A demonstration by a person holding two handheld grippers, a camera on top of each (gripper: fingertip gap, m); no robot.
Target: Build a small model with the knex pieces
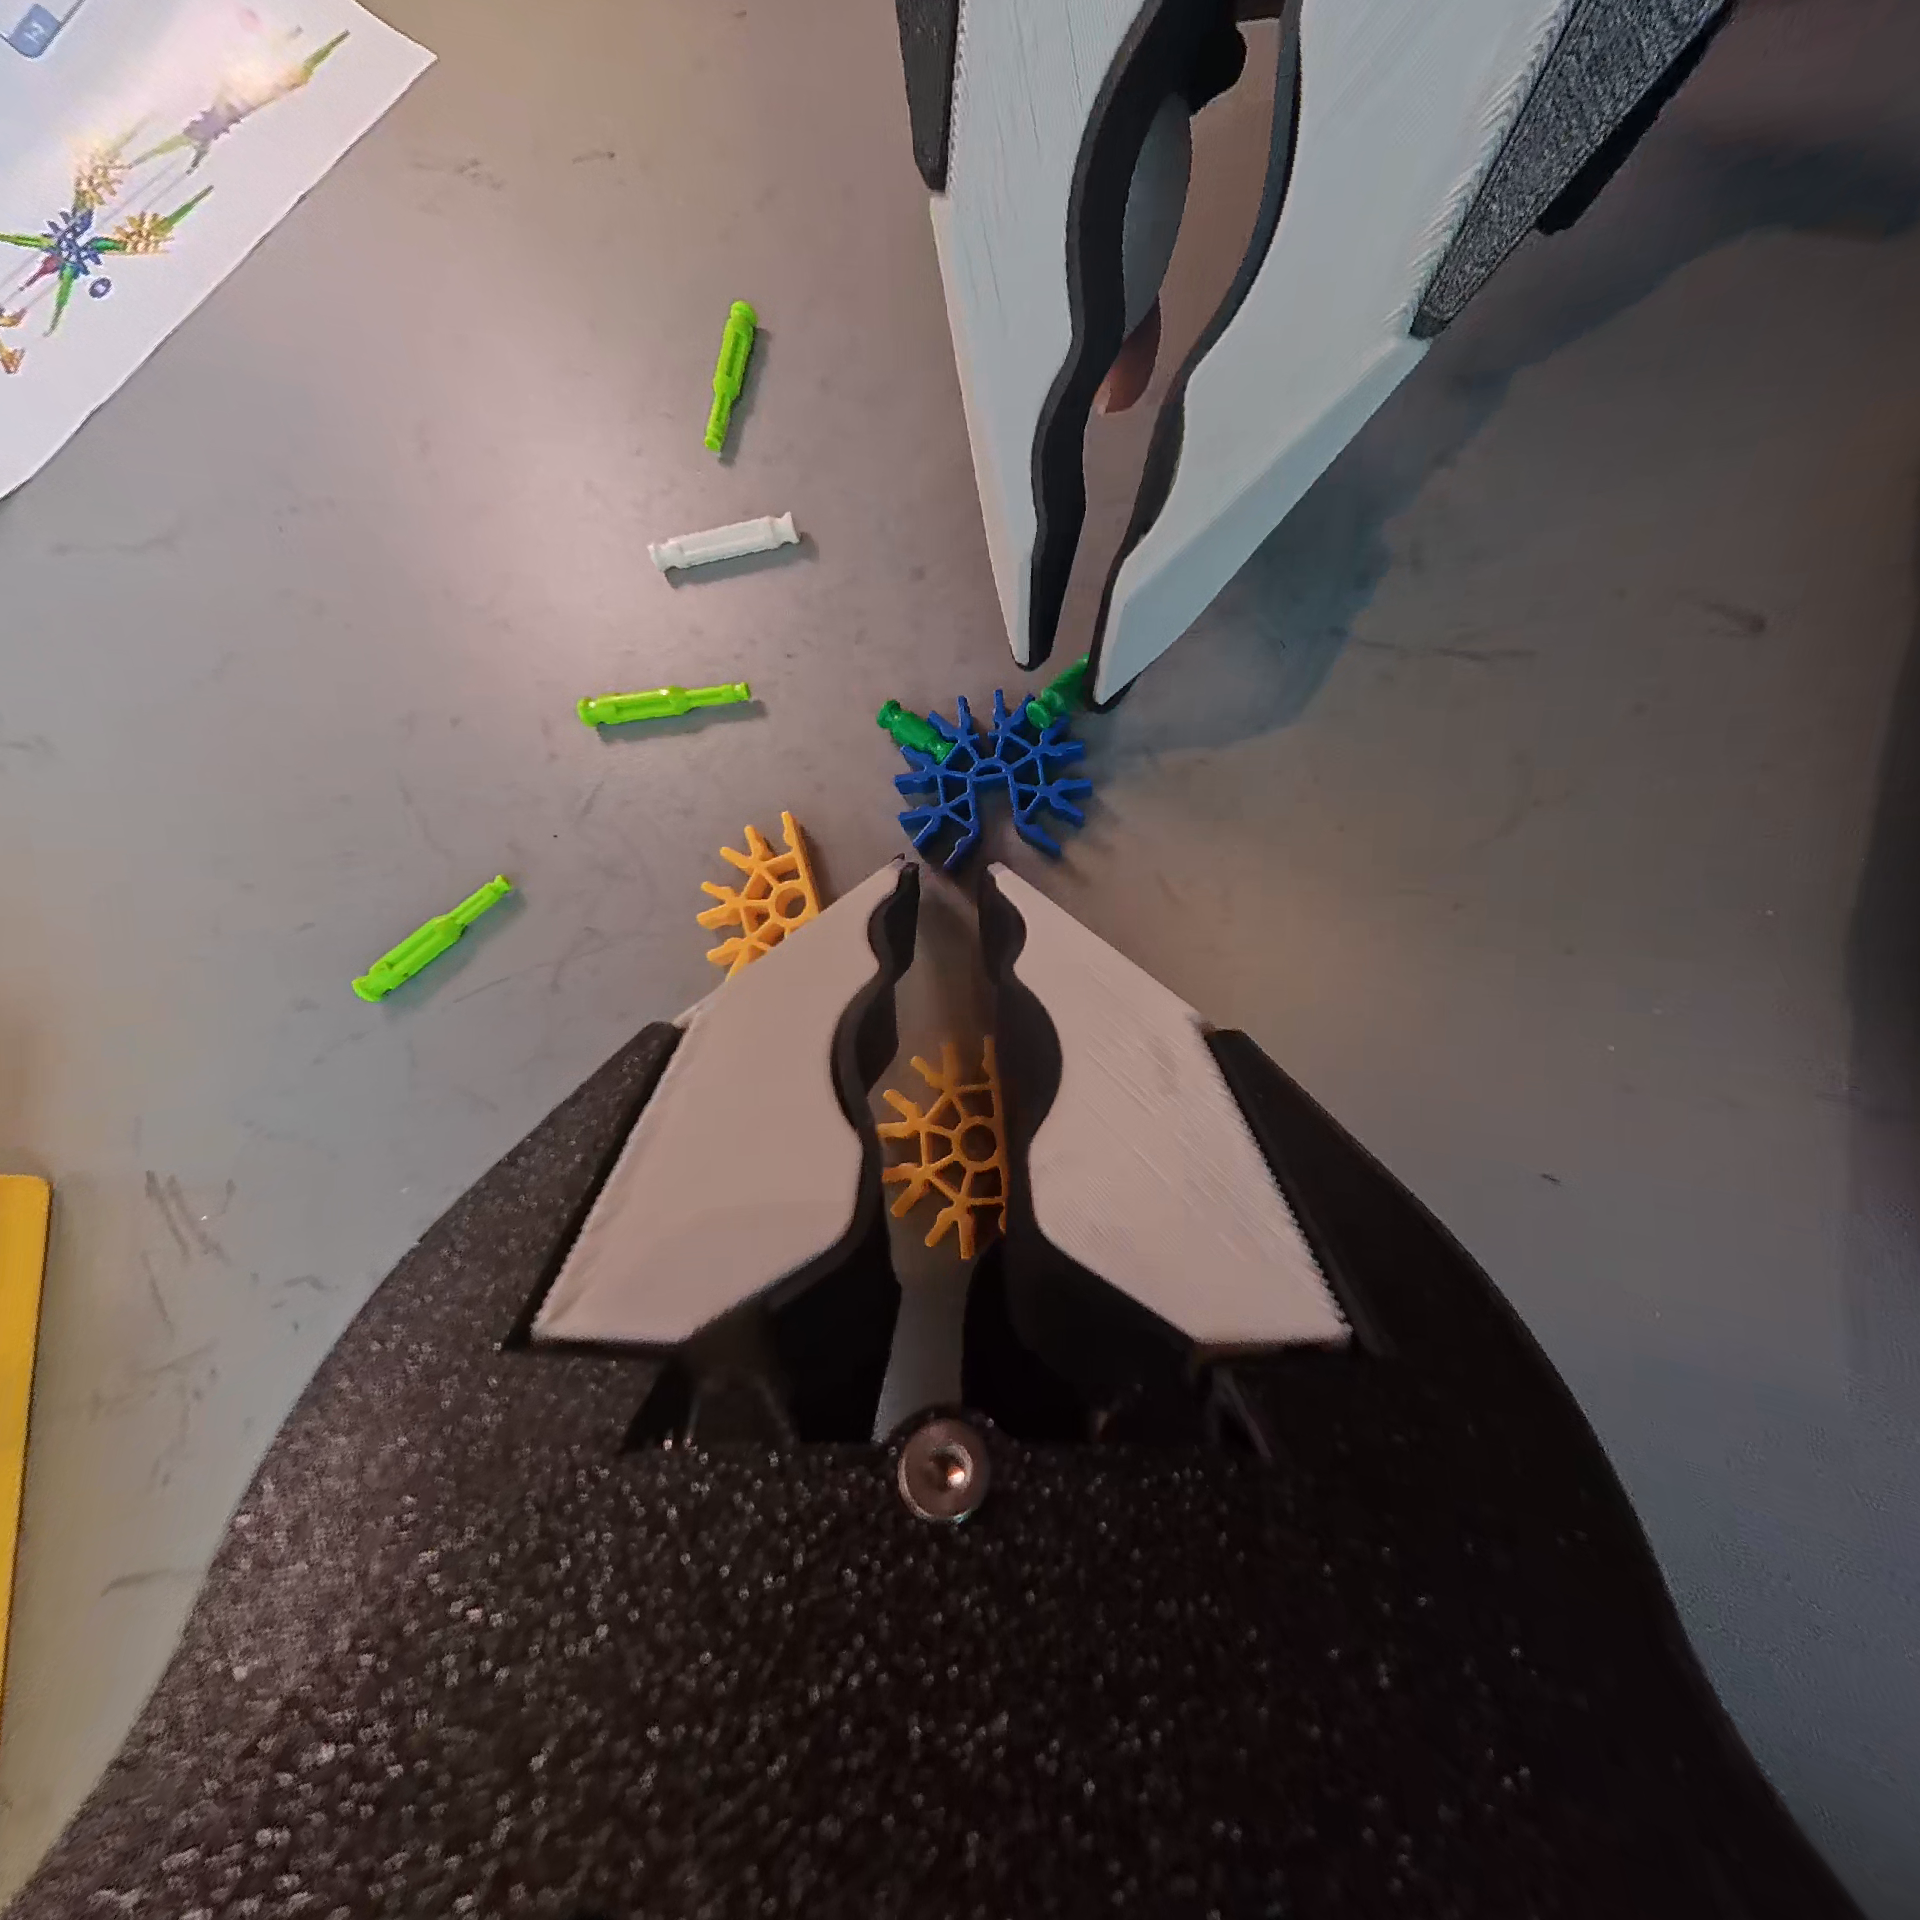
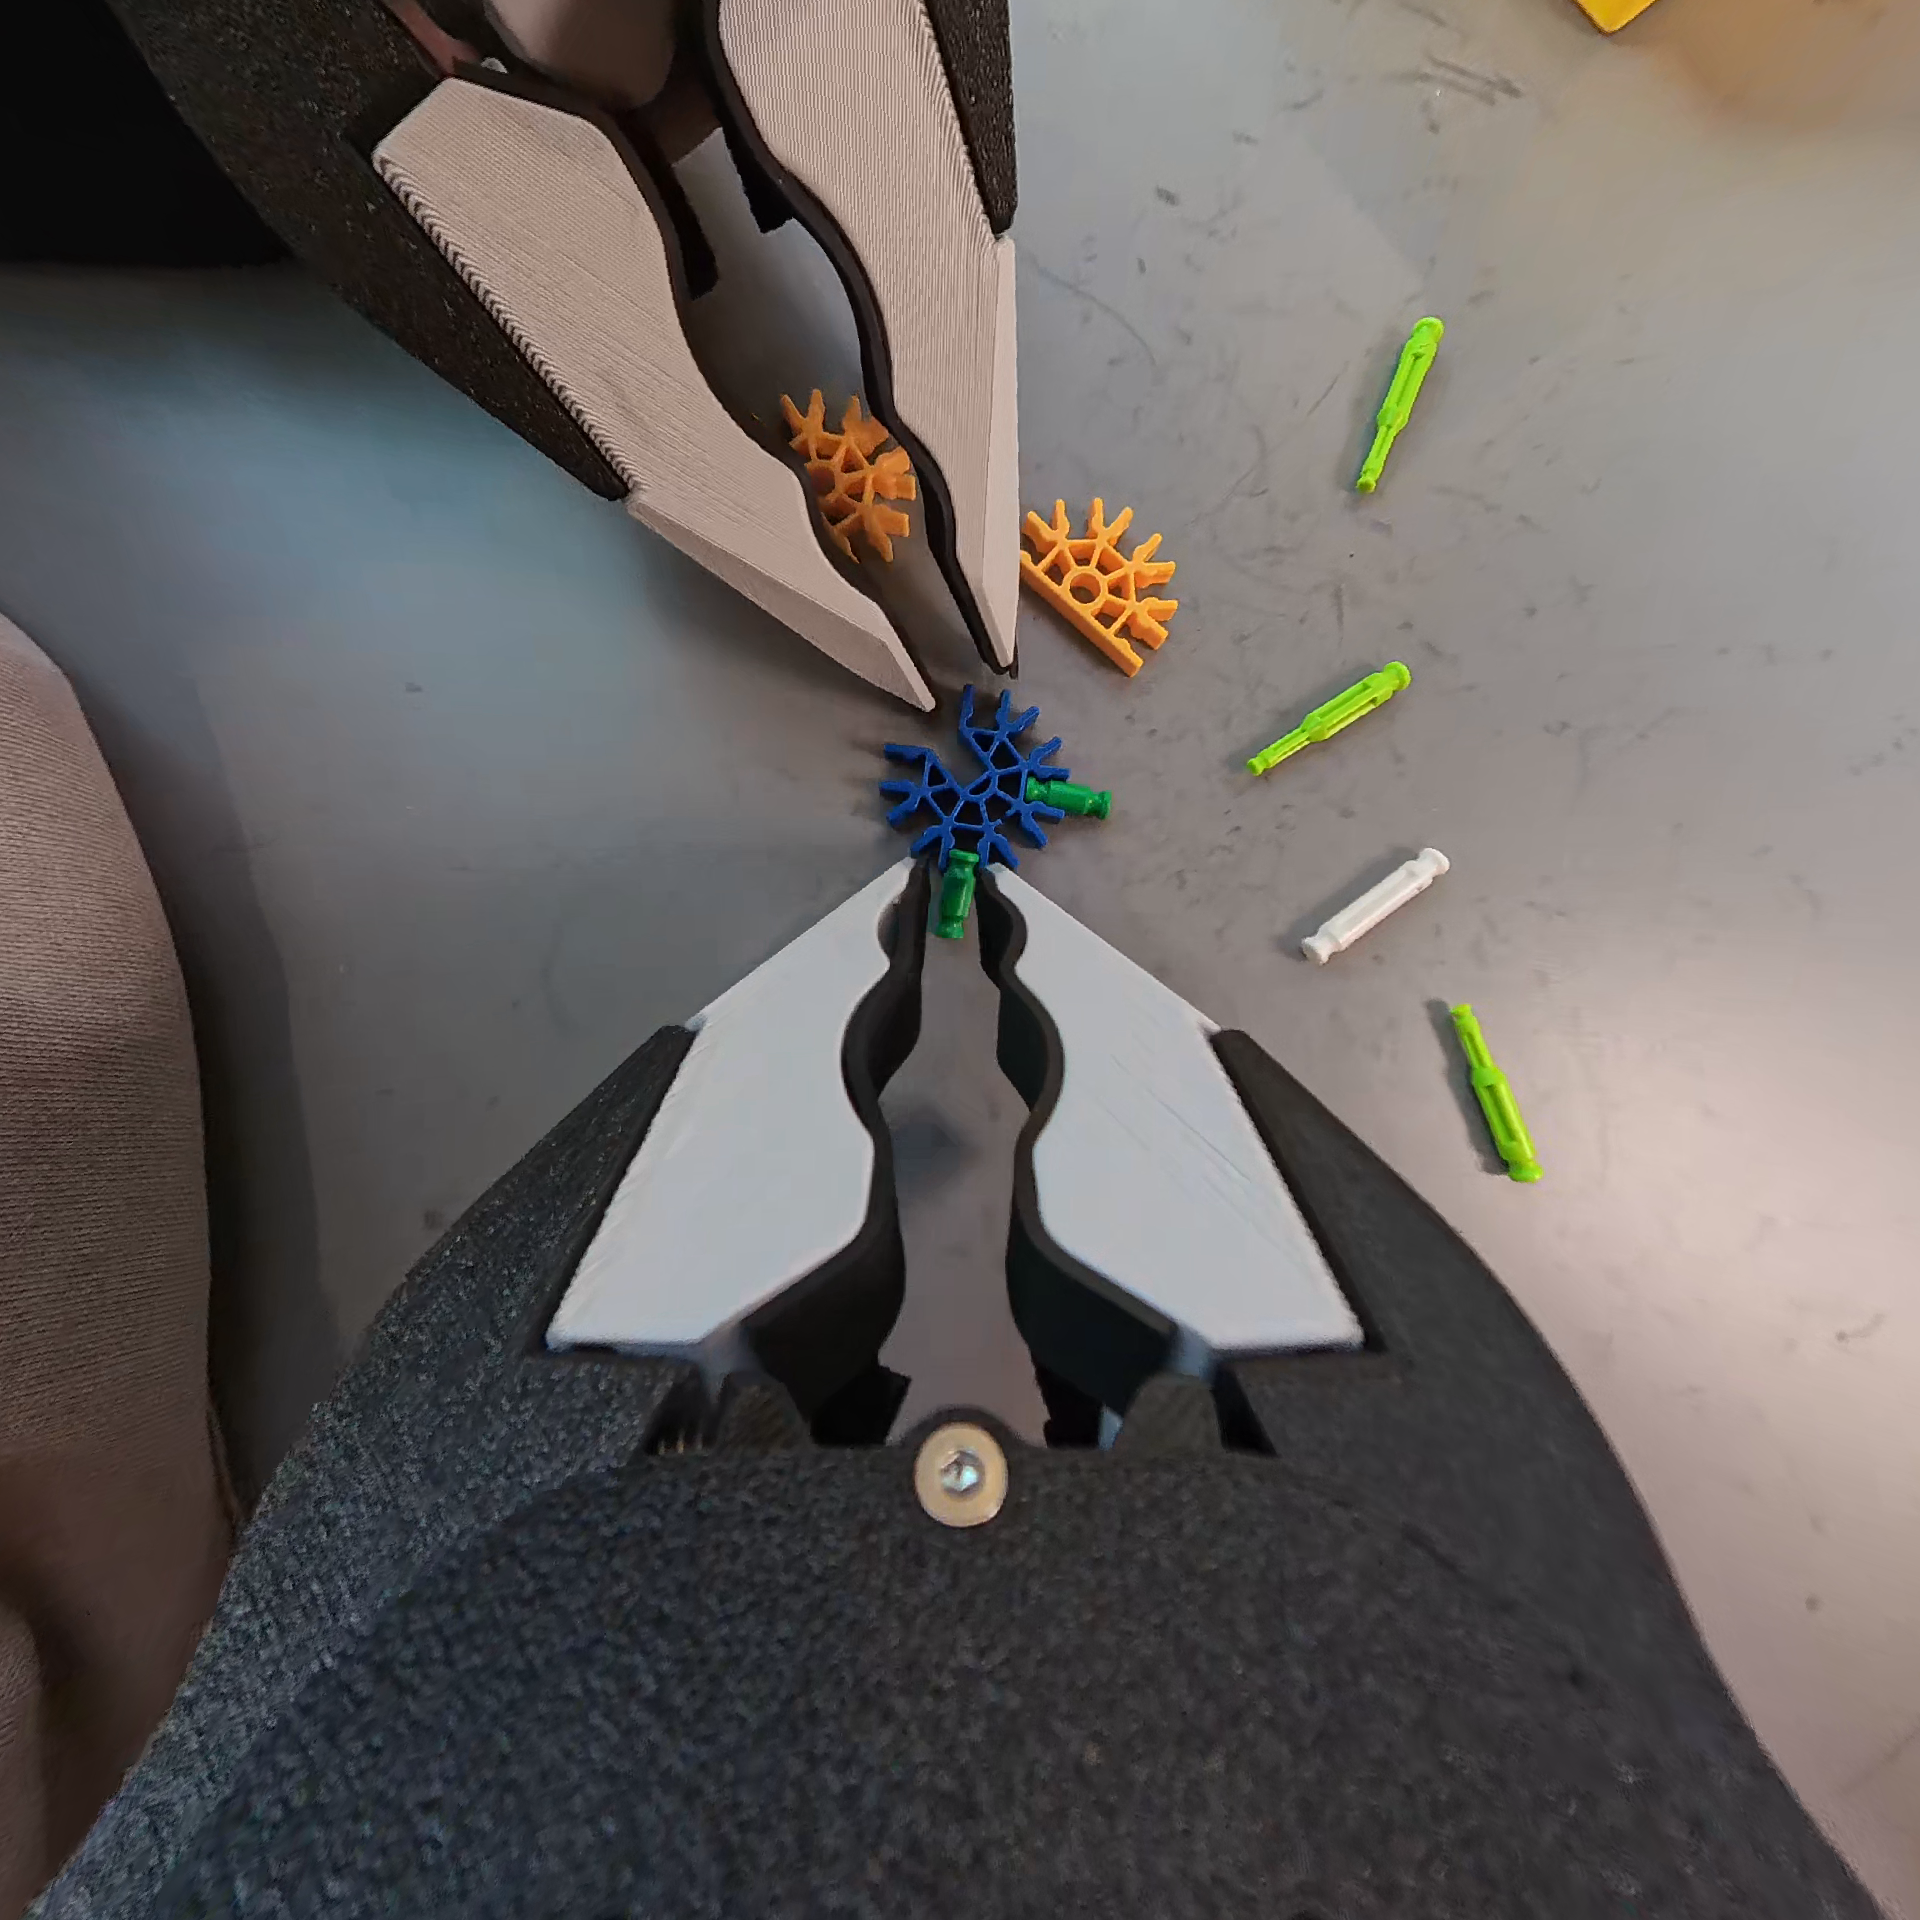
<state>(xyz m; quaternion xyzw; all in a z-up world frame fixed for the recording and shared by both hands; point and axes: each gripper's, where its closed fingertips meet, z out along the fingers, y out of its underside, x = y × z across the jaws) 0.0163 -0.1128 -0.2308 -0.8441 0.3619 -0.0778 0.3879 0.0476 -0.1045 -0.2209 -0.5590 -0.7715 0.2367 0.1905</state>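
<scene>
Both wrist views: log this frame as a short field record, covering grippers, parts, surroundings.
surface: grey scuffed table
left gripper: narrowly open, tips by the blue connector; orange connector seen between its fingers
right gripper: tips close around a dark green rod plugged into the blue connector
second dark green rod: plugged in sideways
loose: another orange connector, three lime rods, one white rod
edge items: printed sheet, yellow object

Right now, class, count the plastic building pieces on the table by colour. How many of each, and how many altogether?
Light green rods: 3
Dark green rods: 2
White rod: 1
Blue connector: 1
Orange connectors: 2, one seen between the left gripper fingers
Total: 9
</scene>
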